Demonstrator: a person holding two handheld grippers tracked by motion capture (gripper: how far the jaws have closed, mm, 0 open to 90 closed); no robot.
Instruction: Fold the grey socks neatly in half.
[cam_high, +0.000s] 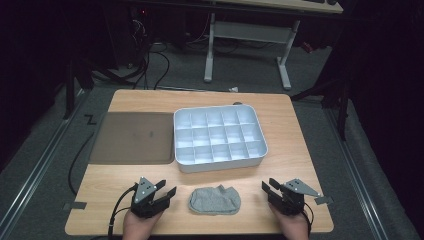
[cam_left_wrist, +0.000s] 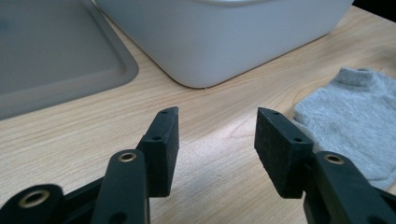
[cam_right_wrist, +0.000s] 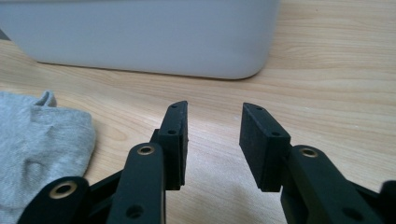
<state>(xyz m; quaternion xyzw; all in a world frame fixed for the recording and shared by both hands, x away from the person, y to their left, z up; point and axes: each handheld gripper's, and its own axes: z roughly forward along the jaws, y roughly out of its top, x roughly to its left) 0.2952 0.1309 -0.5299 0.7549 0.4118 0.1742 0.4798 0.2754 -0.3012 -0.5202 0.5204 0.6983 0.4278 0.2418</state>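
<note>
A grey sock (cam_high: 215, 200) lies flat near the front edge of the wooden table, between both hands. Behind it stands a white tray (cam_high: 257, 155) divided into several empty compartments. My left gripper (cam_high: 169, 194) rests on the table left of the sock, jaws open with nothing between them. In the left gripper view the sock (cam_left_wrist: 355, 116) lies right of the gripper (cam_left_wrist: 217, 126), and the tray wall (cam_left_wrist: 224, 42) is ahead. My right gripper (cam_high: 266, 187) sits right of the sock, open and empty. The right gripper view has the sock (cam_right_wrist: 37, 144) at left of the gripper (cam_right_wrist: 212, 121).
A grey flat lid (cam_high: 132, 137) lies left of the tray, touching its side. Bare wood (cam_high: 300, 130) runs along the tray's right. Beyond the table are a dark floor, cables and a white desk frame (cam_high: 247, 45).
</note>
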